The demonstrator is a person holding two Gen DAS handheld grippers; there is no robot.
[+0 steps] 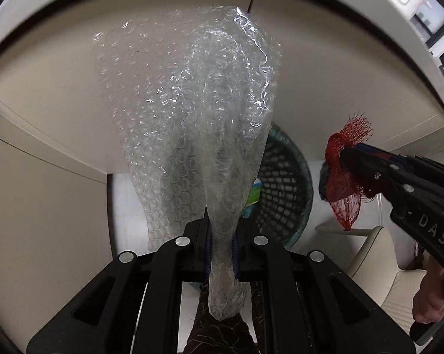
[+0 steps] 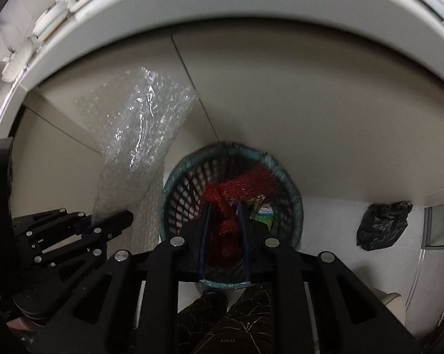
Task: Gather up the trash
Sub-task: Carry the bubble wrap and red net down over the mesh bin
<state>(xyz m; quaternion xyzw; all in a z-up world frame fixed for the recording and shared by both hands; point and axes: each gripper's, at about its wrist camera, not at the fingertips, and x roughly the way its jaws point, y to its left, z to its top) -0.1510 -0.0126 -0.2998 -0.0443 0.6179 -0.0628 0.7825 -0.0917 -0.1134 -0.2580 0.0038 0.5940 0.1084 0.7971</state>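
Observation:
My left gripper is shut on a long sheet of clear bubble wrap that hangs forward from its jaws. To its right my right gripper is shut on a red mesh net bag. In the right wrist view that red net is bunched between the blue pads of my right gripper, directly over a dark green lattice waste basket on the floor. The bubble wrap and my left gripper sit to the basket's left. The basket shows partly behind the bubble wrap.
Some packaging with green print lies inside the basket. A black plastic bag sits on the white floor at the right. Beige cabinet doors stand behind the basket under a white counter edge. A cream chair is at the right.

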